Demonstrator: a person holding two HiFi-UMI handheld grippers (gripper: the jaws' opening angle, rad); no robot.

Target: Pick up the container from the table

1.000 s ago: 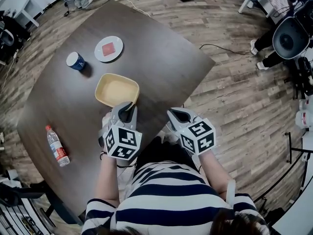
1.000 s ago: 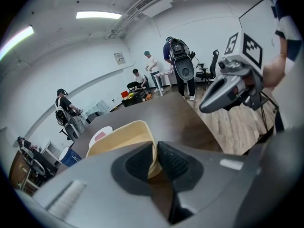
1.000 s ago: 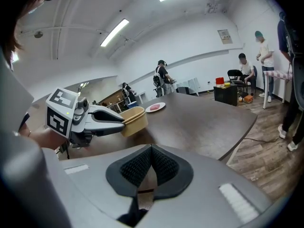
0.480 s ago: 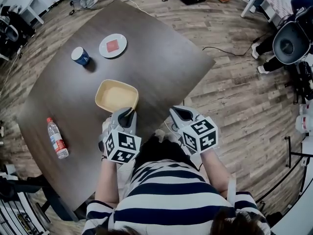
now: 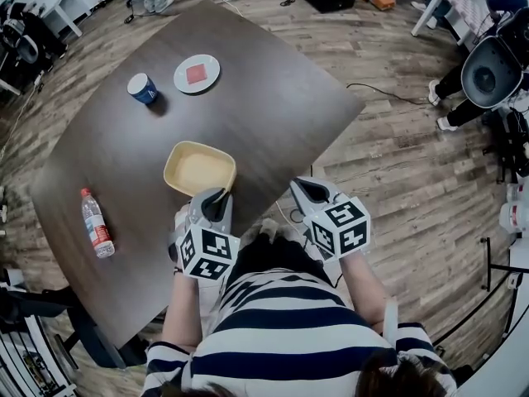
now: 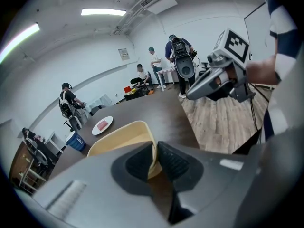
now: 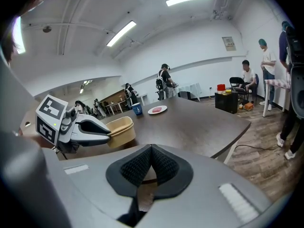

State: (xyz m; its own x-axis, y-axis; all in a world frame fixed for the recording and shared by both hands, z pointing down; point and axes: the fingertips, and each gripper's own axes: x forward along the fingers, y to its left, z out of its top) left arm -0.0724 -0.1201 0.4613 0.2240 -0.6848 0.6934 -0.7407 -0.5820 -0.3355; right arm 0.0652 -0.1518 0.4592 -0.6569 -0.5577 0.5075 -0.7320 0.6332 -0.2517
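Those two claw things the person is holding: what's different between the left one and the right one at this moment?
The left gripper is shut on the near rim of the yellow container, while the right gripper is shut on nothing. The left gripper reaches in over the table, while the right gripper sits by the table's edge, apart from the container. Both are grey, hand-held, and have their jaws closed.

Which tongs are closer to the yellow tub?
Left. The left tongs are clamped on the near rim of the yellow tub; the right tongs hang shut and empty to its right.
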